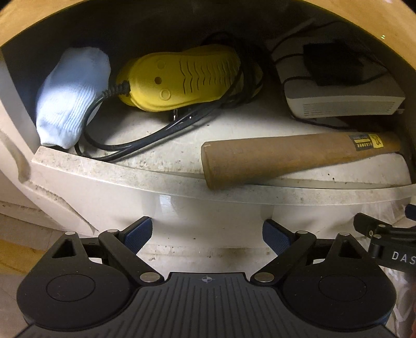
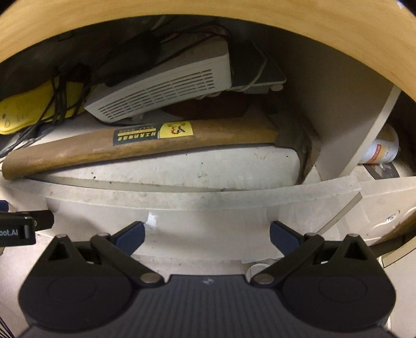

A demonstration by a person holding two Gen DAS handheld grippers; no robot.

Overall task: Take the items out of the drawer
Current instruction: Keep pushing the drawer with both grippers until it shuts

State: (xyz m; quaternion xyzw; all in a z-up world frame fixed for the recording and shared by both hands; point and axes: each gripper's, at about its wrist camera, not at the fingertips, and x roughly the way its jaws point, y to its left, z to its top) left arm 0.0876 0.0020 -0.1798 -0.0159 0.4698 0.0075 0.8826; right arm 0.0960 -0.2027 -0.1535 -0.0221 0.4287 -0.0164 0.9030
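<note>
A white drawer (image 1: 166,179) stands pulled out under a wooden top. In it lie a light blue sock (image 1: 70,98) at the left, a yellow shoe dryer (image 1: 182,78) with a black cord (image 1: 145,135), a white vented box (image 1: 343,96) with a black adapter on top, and a hammer with a wooden handle (image 1: 286,158) along the front. My left gripper (image 1: 206,234) is open and empty before the drawer front. My right gripper (image 2: 206,235) is open and empty too, facing the hammer (image 2: 145,145) and the white box (image 2: 166,88).
The wooden top (image 2: 208,20) overhangs the drawer closely. Right of the drawer wall (image 2: 364,135) lies a white bottle (image 2: 382,148) in a neighbouring space. The other gripper shows at the edge of each view (image 1: 384,239).
</note>
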